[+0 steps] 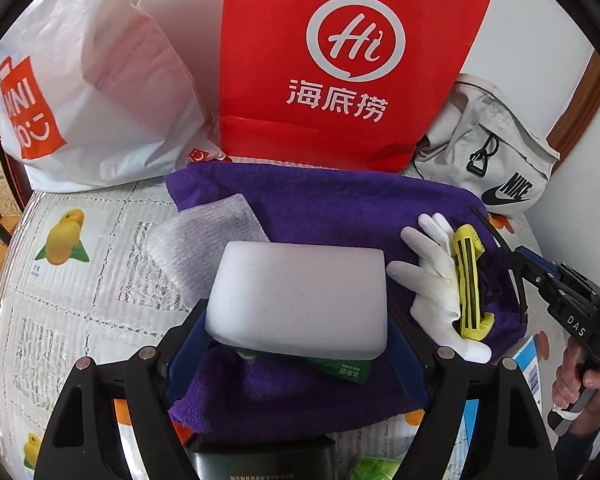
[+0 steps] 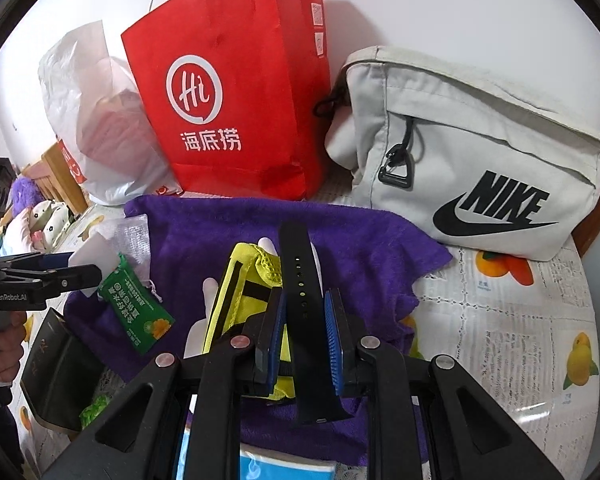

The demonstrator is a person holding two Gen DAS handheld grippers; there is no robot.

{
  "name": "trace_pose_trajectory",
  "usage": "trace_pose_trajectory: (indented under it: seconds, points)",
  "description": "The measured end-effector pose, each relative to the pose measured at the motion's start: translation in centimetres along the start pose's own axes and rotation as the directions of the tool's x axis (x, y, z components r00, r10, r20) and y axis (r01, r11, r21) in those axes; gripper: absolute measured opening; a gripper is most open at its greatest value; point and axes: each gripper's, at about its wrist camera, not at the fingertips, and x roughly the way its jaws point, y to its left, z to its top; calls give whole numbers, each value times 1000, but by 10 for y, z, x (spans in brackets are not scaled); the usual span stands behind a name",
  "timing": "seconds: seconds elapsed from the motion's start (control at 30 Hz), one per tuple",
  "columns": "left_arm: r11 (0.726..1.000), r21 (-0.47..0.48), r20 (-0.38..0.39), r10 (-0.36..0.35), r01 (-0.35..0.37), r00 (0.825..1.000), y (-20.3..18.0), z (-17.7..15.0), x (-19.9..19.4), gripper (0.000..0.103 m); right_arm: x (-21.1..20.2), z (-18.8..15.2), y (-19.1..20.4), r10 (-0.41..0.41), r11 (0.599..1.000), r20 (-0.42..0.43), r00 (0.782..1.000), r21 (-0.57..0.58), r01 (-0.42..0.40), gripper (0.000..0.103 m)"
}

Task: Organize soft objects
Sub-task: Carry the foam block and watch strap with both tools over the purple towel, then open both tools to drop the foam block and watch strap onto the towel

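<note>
My left gripper (image 1: pixel 298 320) is shut on a white foam block (image 1: pixel 300 300) and holds it above a purple towel (image 1: pixel 340 200). It also shows at the left of the right wrist view (image 2: pixel 82 270). My right gripper (image 2: pixel 302 336) is shut on a black watch strap (image 2: pixel 302 280), held above the towel (image 2: pixel 372 248). A white glove (image 1: pixel 432 280) and a yellow mesh pouch (image 1: pixel 470 280) lie on the towel's right part. A green sachet (image 2: pixel 134 304) lies under the foam block. A bubble-wrap sheet (image 1: pixel 204 240) lies at the towel's left.
A red paper bag (image 1: pixel 340 60), a white plastic bag (image 1: pixel 88 92) and a grey Nike bag (image 2: pixel 472 152) stand along the wall behind the towel. A dark box (image 2: pixel 60 368) and a blue packet (image 2: pixel 284 464) lie at the near edge. The tablecloth (image 1: pixel 68 280) has fruit prints.
</note>
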Motion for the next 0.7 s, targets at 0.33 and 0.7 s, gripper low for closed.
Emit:
trace_pose_trajectory:
  seconds: [0.33,0.7]
  points:
    - [1000,1,-24,0,0,1000,1,3,11,81,17,1,3,8,1000,-44,999,-8,-9,21]
    - [1000,-14,-22,-1,0,1000,1,1,6,84,10,6,6,36,999,-27,999,3,-35,39]
